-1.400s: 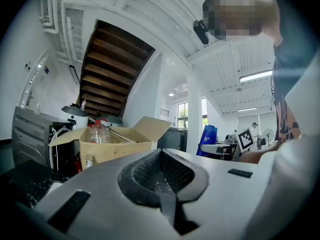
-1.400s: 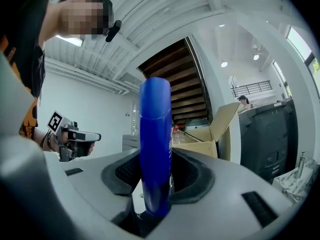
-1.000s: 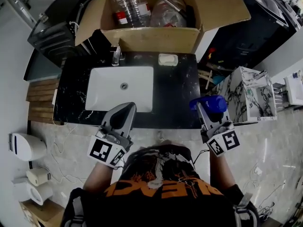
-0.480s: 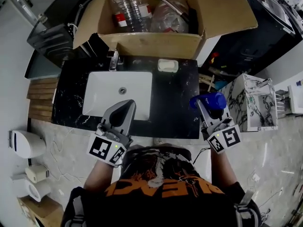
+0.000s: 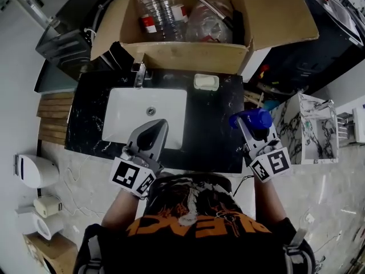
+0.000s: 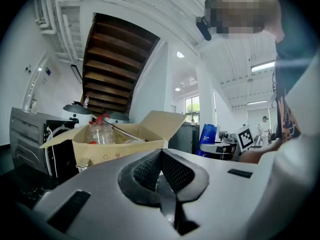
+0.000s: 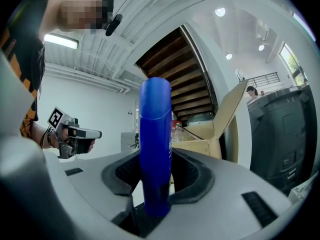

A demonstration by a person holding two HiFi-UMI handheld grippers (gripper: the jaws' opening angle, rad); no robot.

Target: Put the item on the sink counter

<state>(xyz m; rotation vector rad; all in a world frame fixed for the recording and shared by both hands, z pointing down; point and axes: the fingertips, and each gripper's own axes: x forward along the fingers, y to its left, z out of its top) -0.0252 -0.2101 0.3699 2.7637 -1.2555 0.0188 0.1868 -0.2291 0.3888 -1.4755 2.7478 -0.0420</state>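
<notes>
**Item 1. Blue bottle** (image 7: 155, 144): the task's thing. It is clamped in the right gripper (image 5: 252, 129) and off the counter, well to the right of the sink (image 5: 171, 96). The jaws stand partly apart, with a pad pressed on each side low on the body. Most of the bottle projects beyond the jaws, probably so its base can meet the surface first.

**Item 2. Left gripper** (image 6: 160, 156): jaws together with nothing between them. It hangs over the near edge of the sink, apparently idle and out of the way.

**Item 3. Counter** (image 5: 208, 130): black stone surrounding the sink. The bare stretch to the right of the sink looks the likely landing spot. Height above it cannot be judged.

**Item 4. Soap** (image 5: 205, 82): behind and to the right of the sink, well apart from the bottle.

**Item 5. Tap** (image 5: 139, 73): at the sink's rear left corner.

**Item 6. Cardboard box** (image 5: 188, 53): open, behind the sink, with clear plastic bottles (image 5: 154, 7) inside.
</notes>
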